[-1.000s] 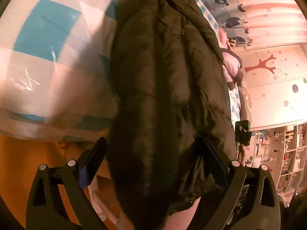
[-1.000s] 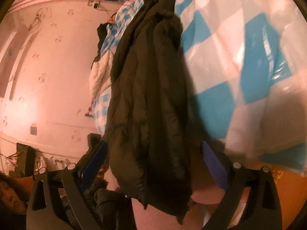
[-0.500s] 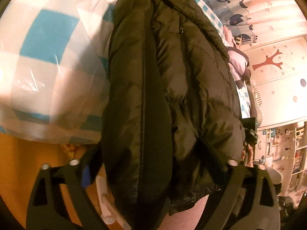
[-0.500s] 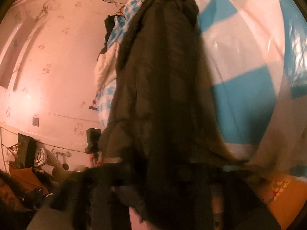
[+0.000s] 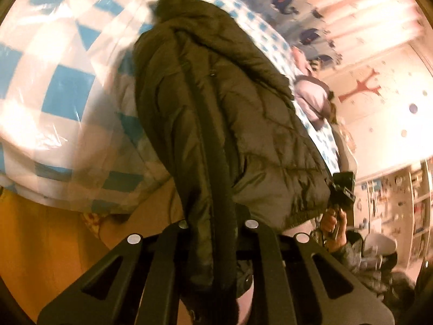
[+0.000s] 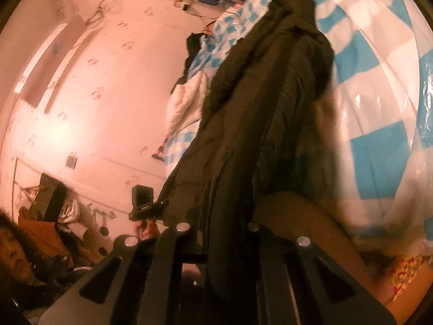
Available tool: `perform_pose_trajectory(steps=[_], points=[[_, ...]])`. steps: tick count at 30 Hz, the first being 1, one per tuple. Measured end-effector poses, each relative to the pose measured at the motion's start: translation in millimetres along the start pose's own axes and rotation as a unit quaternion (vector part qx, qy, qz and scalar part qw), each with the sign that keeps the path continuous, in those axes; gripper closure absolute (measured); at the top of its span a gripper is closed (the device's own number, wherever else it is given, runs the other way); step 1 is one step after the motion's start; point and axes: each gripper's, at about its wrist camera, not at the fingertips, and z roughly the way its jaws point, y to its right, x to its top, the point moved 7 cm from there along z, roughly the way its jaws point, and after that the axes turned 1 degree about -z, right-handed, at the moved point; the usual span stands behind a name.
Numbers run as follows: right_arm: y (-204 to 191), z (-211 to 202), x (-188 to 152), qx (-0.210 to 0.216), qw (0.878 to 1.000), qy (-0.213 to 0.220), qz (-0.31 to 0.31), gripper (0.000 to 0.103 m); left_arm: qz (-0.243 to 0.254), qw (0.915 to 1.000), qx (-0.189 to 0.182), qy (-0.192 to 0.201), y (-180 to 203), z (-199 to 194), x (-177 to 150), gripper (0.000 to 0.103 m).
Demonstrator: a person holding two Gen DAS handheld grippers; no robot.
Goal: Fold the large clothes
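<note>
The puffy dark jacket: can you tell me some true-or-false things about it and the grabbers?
1. The puffy dark olive quilted jacket lies on a blue-and-white checked bed cover. True.
2. The left gripper is wide open with nothing in it. False: it is shut on the jacket's near edge.
3. The right gripper pinches the jacket too. True.
4. The jacket is bright red. False: it is dark olive.
5. A pale pink wall shows in the right wrist view. True.
</note>
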Motion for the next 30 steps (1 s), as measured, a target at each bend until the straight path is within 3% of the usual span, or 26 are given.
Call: perform_pose_trajectory(steps=[3,4,5,7,12,17,19,20,21,22,24,27,30], points=[[13,-6,-10,-0.006,1.0,-0.019,0.013,0.087,-0.002,0.9993,-0.005,-0.038,-14,6,-12,0.092],[25,-7,-13,-0.005,0.999,-0.023,0.029,0.082,-0.011,0.9989,-0.009,-0.045,-21,10,-13,0.086],[33,-9,-15,-0.002,0.999,-0.024,0.041,0.065,-0.032,0.9979,-0.016,-0.054,-35,16,-15,0.081],[50,-11,-17,-0.005,0.998,-0.023,0.06,0.044,-0.062,0.9965,-0.02,-0.053,-55,23,-18,0.051],[67,-3,-25,0.027,0.995,-0.031,0.091,0.031,-0.106,0.9909,-0.065,-0.051,-83,35,-28,0.024],[72,8,-25,0.049,0.993,-0.036,0.1,0.03,-0.134,0.986,-0.089,-0.041,-98,45,-31,0.018],[71,11,-24,0.053,0.994,-0.035,0.092,0.037,-0.136,0.9857,-0.092,-0.039,-92,53,-31,0.019],[68,12,-25,0.055,0.994,-0.033,0.085,0.064,-0.128,0.9877,-0.084,-0.035,-84,56,-32,0.022],[65,14,-26,0.054,0.995,-0.032,0.08,0.078,-0.121,0.9885,-0.083,-0.037,-79,59,-33,0.046],[61,16,-27,0.054,0.995,-0.03,0.077,0.081,-0.117,0.9877,-0.093,-0.045,-71,62,-35,0.074],[49,18,-28,0.05,0.997,-0.024,0.058,0.089,-0.107,0.991,-0.074,-0.032,-62,60,-33,0.087],[29,13,-26,0.06,0.997,-0.006,0.037,0.092,-0.084,0.9955,-0.043,-0.005,-46,45,-26,0.097],[6,7,-26,0.079,0.997,0.009,0.017,0.092,-0.071,0.9956,-0.054,0.03,-27,18,-19,0.098]])
